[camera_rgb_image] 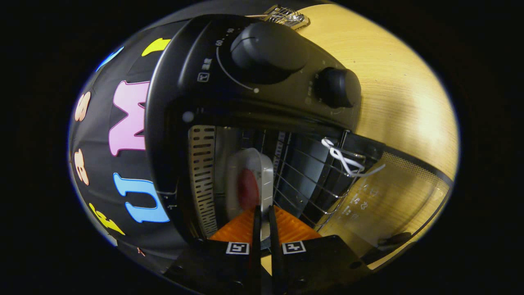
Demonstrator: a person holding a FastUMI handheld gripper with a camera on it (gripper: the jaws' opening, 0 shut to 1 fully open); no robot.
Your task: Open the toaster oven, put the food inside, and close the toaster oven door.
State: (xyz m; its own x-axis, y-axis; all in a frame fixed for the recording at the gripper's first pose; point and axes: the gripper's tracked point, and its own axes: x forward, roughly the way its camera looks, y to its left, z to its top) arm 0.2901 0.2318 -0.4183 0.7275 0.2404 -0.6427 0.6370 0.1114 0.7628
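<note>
In your gripper view the whole scene is rolled onto its side. The toaster oven [176,123] stands open, its glass door [393,192] swung down flat over the wooden table [393,82]. Inside the cavity a pale plate [266,172] carrying a red piece of food [247,188] sits against the wire rack [311,180]. Your gripper [262,213] has its two fingers drawn close together on the plate's rim, with only a thin slit between them, and the rim looks pinched there. A white tie [344,157] is looped on the rack's front edge beside the door hinge. Two dark knobs, a big one [268,51] and a smaller one [337,88], stick out from the control panel. A metal wire object [284,16] lies on the table beyond the oven
</note>
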